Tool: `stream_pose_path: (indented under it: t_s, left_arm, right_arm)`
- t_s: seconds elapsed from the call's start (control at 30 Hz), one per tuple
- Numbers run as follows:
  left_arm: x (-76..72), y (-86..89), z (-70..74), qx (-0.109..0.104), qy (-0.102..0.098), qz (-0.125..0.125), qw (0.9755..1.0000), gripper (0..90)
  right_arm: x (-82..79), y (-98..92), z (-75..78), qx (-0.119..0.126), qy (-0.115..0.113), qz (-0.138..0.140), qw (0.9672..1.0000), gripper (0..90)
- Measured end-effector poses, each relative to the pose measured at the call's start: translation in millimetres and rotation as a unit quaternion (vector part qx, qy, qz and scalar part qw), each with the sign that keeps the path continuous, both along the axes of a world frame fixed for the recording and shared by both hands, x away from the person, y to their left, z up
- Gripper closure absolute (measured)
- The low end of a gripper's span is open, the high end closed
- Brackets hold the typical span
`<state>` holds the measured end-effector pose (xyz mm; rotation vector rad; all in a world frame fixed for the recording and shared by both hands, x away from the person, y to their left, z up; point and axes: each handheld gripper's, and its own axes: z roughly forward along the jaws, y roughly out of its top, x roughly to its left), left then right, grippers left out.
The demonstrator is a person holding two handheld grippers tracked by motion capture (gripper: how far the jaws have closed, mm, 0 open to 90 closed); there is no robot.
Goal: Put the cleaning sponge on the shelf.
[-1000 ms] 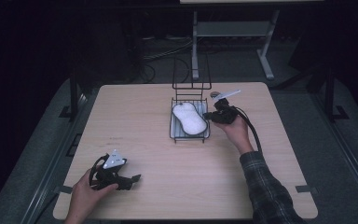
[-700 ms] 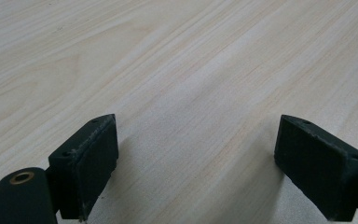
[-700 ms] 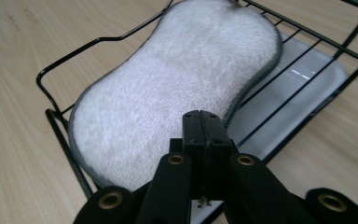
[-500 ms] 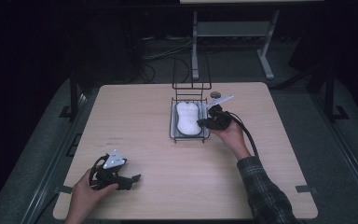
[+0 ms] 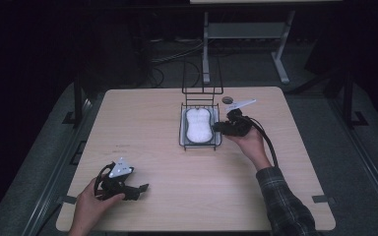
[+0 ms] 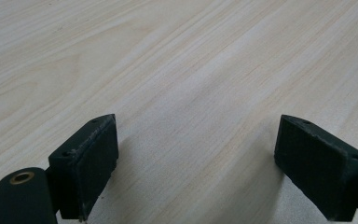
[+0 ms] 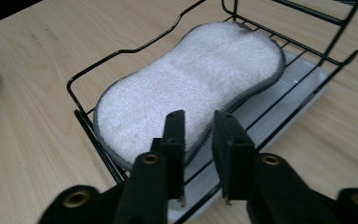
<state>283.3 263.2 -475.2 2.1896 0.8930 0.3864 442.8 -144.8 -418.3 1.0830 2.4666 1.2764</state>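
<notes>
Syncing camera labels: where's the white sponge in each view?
High view: the white sponge lies in the wire rack at table centre, left of the right gripper.
Right gripper view: the sponge spans the middle, just past the slightly parted jaws, which have just been opening, nothing between them.
Left gripper view: bare table between open jaws.
Shared landmark: the wire rack.

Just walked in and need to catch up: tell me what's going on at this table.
A person holds a hand-held gripper in each hand. The right hand-held gripper sits at the edge of the wire rack, just above the white sponge lying in it; its jaws have just been opening, nothing between them. The left hand-held gripper rests open on the table.
</notes>
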Motion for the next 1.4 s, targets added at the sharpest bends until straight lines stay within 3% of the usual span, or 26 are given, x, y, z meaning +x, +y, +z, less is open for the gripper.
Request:
stream_pose_path:
  t_s: [0.23, 0.57, 0.77, 0.87, 1.1, 1.4]
  left_arm:
    - [0.0, 0.0, 0.0, 0.0, 0.0, 0.0, 1.0, 12.8]
    - [0.0, 0.0, 0.0, 0.0, 0.0, 0.0, 1.0, 12.8]
    - [0.0, 0.0, 0.0, 0.0, 0.0, 0.0, 1.0, 12.8]
    - [0.0, 0.0, 0.0, 0.0, 0.0, 0.0, 1.0, 12.8]
    - [0.0, 0.0, 0.0, 0.0, 0.0, 0.0, 1.0, 12.8]
    - [0.0, 0.0, 0.0, 0.0, 0.0, 0.0, 1.0, 12.8]
  right_arm:
    - [-12.1, -16.0, 6.8, -0.006, -0.007, -0.037, 0.9993, 46.6]
    - [-35.2, -38.6, 10.9, -0.023, -0.005, -0.072, 0.9971, 27.1]
    - [-52.5, -51.0, 7.8, -0.014, -0.004, -0.079, 0.9967, 21.1]
    - [-59.1, -55.8, 5.2, -0.025, -0.002, -0.082, 0.9963, 18.5]
    - [-79.1, -68.7, 1.4, -0.02, -0.004, -0.091, 0.9956, 15.1]
    - [-105.2, -77.6, -9.4, -0.038, -0.001, -0.1, 0.9943, 8.2]
